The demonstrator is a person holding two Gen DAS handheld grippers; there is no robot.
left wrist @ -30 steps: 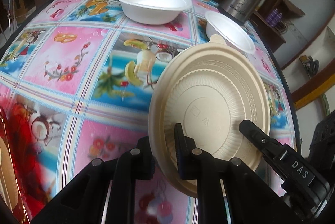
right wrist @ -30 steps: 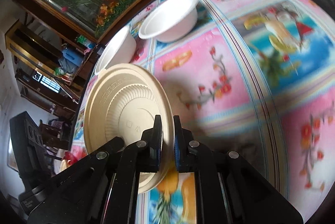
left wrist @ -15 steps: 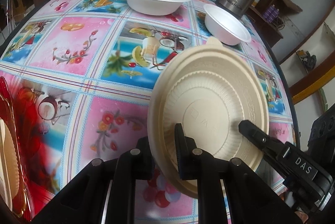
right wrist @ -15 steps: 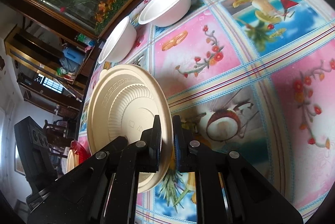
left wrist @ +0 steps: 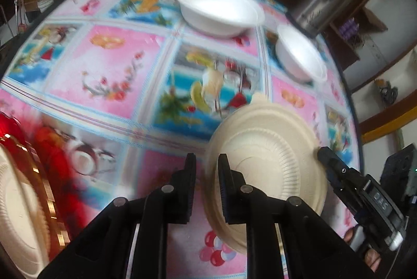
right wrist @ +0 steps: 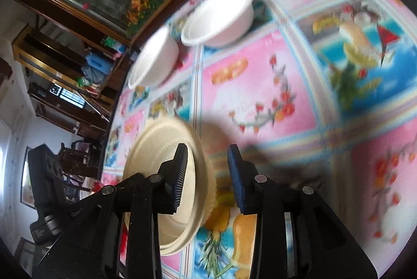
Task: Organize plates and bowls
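Tabletop under a glossy cloth of pink and blue picture squares fills both views. A steel flask stands at 1 o'clock in the left wrist view, with a large white round bowl at 12 o'clock and a smaller white bowl beside it. A red tray with a cream plate lies at 9 o'clock. A cream ribbed disposable plate stands on edge between the grippers. The left hand-held gripper is parted around its rim, grip unclear. The right hand-held gripper is spread wide, rim between its fingers, blue pad clear.
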